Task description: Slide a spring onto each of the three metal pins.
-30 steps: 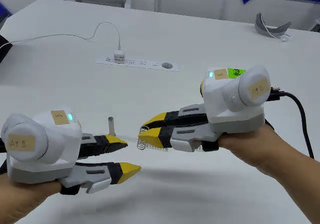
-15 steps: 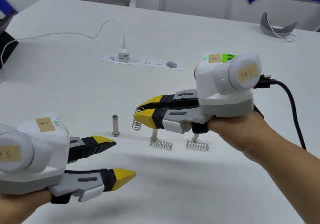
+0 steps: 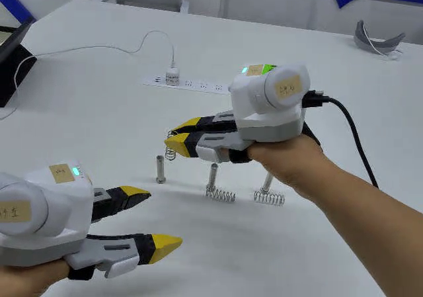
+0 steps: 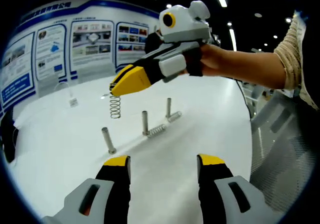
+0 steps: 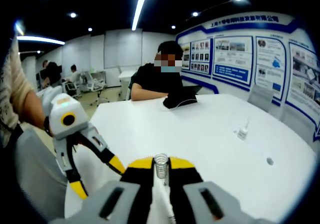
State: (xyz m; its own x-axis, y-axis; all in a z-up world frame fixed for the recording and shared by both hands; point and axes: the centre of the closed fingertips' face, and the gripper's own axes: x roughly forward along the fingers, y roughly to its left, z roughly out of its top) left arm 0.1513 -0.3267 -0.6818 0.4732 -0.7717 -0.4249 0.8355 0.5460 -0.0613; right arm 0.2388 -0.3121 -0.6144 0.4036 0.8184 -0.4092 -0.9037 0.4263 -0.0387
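Note:
Three upright metal pins stand in a row on the white table: the left pin [image 3: 160, 169] [image 4: 107, 140], the middle pin [image 3: 212, 176] [image 4: 145, 122] and the right pin [image 3: 267, 181] [image 4: 168, 107]. My right gripper [image 3: 173, 140] [image 4: 125, 82] is shut on a spring [image 3: 170, 153] [image 4: 115, 107] [image 5: 161, 165], which hangs just above and slightly right of the left pin. Two more springs lie flat, one [image 3: 220, 195] by the middle pin and another [image 3: 269, 198] by the right pin. My left gripper [image 3: 157, 219] [image 4: 164, 161] is open and holds nothing, low at the near left.
A white power strip [image 3: 188, 84] with a plugged charger and cable lies farther back. A black cable [image 3: 350, 138] trails from the right gripper. A dark object [image 3: 10, 65] sits at the left table edge. A person [image 5: 167, 77] sits at the far end.
My right gripper lifted the spring off the table and carried it left, from beside the middle pin to over the left pin. The left gripper stayed open at the near left.

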